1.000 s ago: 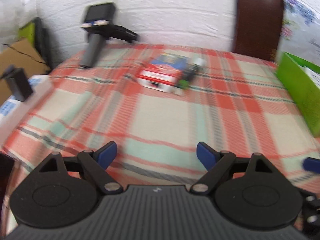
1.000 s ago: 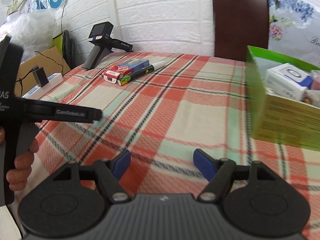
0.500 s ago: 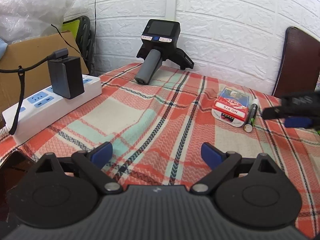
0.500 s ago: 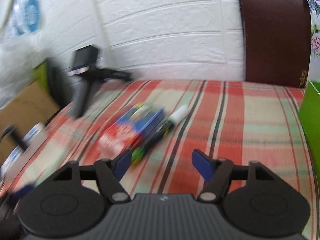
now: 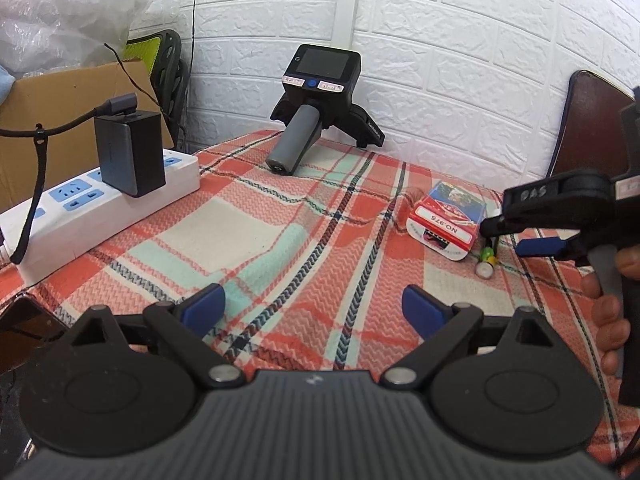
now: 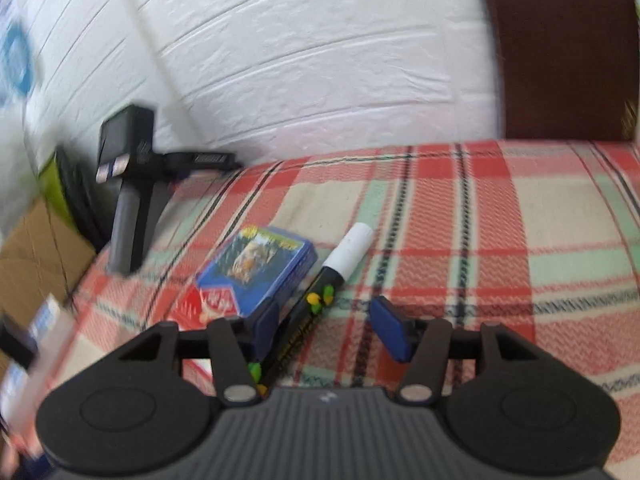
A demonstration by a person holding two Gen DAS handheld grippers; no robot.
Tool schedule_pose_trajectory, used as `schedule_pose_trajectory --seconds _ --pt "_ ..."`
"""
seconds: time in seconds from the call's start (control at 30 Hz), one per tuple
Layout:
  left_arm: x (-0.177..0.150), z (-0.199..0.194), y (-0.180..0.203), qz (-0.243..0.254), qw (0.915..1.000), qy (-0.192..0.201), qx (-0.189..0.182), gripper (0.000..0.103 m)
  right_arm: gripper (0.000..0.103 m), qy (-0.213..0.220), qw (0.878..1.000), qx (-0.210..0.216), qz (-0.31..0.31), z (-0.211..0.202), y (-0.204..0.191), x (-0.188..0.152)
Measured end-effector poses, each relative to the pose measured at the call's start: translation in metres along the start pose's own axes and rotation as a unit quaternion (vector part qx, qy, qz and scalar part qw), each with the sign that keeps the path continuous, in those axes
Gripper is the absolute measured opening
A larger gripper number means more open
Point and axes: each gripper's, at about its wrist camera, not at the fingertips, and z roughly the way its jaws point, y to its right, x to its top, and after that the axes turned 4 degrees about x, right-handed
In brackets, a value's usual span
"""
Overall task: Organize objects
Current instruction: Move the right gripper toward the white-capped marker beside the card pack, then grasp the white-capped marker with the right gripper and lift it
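The left claw (image 5: 312, 308) hovers low over the plaid tabletop (image 5: 248, 240) with its blue pads spread wide apart and only cloth between them. From its camera, a white power strip (image 5: 100, 208) lies at about nine o'clock with a dark charger block (image 5: 130, 152) plugged upright into it, and a black handheld device (image 5: 316, 100) with a small screen stands on its legs at twelve o'clock against the white brick wall (image 5: 460, 40). At about two o'clock lies a card box (image 5: 448, 220), red and white at its near end and blue on top, and touching its right side is a marker pen (image 5: 486, 264), of which only the near end shows. The right claw (image 5: 516, 236), held by a person's hand (image 5: 608, 312), reaches in from three o'clock and hangs right over that pen.

The right wrist view is blurred. There the right claw (image 6: 326, 328) is closing, its pads not yet pressing on anything. The marker pen (image 6: 344, 264), black-bodied with a white cap pointing toward one o'clock, runs between the pads, close to the left one. The card box (image 6: 256, 276) lies just beside the pen at eleven o'clock, partly behind the left pad. The handheld device (image 6: 128, 184) stands at ten o'clock, and a dark brown chair back (image 6: 560, 48) rises beyond the tabletop's far edge at one o'clock.
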Motion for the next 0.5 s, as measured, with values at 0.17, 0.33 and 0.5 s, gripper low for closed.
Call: schedule_pose_trajectory --seconds 0.17,0.33,0.5 --pt "0.001 0.001 0.0 -0.001 1.0 -0.001 -0.001 0.097 0.027 0.006 0.993 -0.026 -0.114 -0.005 -0.022 -0.019" --pt "0.001 0.001 0.001 0.003 1.0 -0.003 0.001 0.097 0.018 0.012 0.99 -0.008 -0.141 -0.056 -0.004 -0.06" --pt "0.001 0.004 0.009 0.026 0.9994 -0.021 0.011 0.097 0.018 0.004 0.992 0.022 -0.124 -0.138 0.034 -0.115"
